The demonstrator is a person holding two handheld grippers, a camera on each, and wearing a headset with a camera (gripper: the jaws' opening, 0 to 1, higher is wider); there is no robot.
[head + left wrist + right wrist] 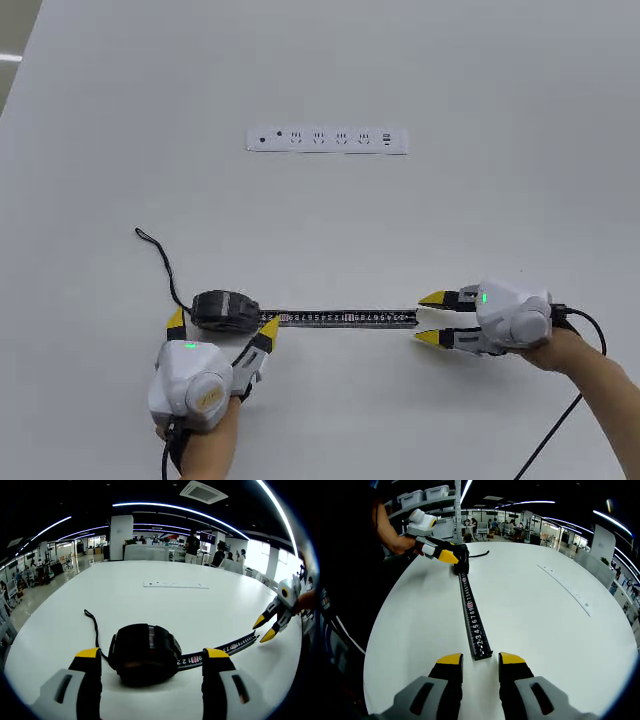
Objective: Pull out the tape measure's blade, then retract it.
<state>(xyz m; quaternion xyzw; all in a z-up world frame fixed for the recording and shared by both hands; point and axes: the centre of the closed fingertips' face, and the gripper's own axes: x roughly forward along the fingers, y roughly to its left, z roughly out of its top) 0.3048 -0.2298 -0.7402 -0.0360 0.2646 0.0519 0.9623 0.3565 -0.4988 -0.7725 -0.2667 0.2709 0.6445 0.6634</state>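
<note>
Blade [345, 318] lies extended; retraction remains. Jaws of the left gripper [222, 325] gape around the tape measure case [225, 308]; the right gripper [430, 318] gapes empty by the tip.

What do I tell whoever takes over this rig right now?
Left gripper: open, jaws straddling the case, not clamping it.
Right gripper: open, the end of the blade just off its tips, not held.
The blade lies flat on the table, running from the case toward the right gripper.
Done: blade pulled out. Left: retract it.
</note>
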